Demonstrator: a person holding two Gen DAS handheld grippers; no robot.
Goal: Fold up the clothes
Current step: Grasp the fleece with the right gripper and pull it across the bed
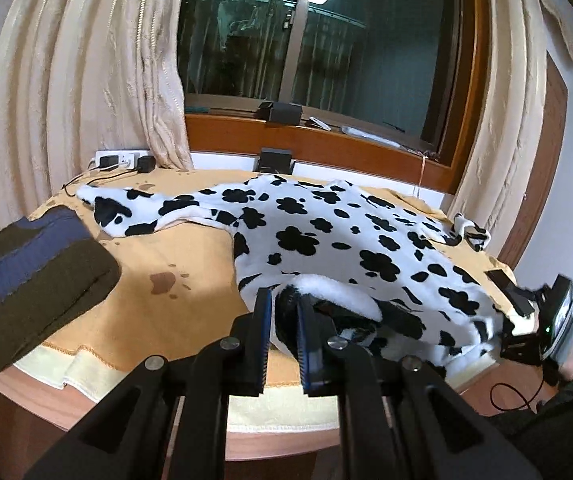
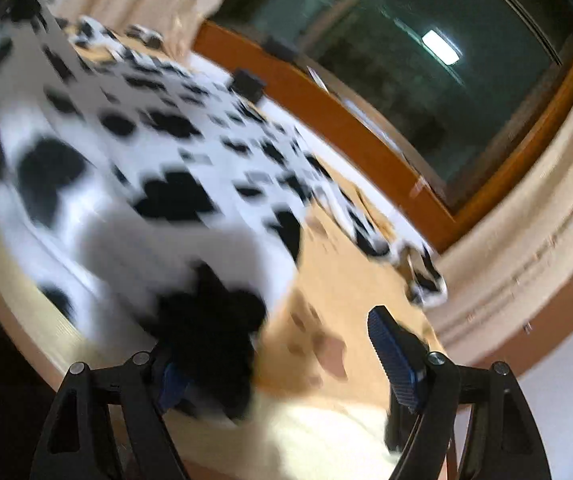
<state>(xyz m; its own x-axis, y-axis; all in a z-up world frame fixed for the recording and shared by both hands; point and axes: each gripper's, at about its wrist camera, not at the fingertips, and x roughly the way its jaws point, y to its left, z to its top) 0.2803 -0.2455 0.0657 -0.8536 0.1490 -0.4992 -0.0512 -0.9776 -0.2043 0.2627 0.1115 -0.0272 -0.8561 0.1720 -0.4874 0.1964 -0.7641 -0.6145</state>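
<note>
A cow-spotted garment (image 1: 318,236) was spread flat on the yellow cloth (image 1: 166,280), in front of the window (image 1: 310,40). Its near edge was pinched in the left gripper (image 1: 284,312). The right gripper (image 2: 278,364) was held wide open at another edge

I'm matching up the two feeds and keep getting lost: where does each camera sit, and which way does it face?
Left wrist: on the left hand-held gripper, facing across the table toward the window; its fingers pinch the cow-print garment; the right hand-held gripper shows at far right.
Right wrist: on the right hand-held gripper, tilted and blurred, jaws apart over the garment's edge.
Shared: garment, orange cloth, window.
</note>
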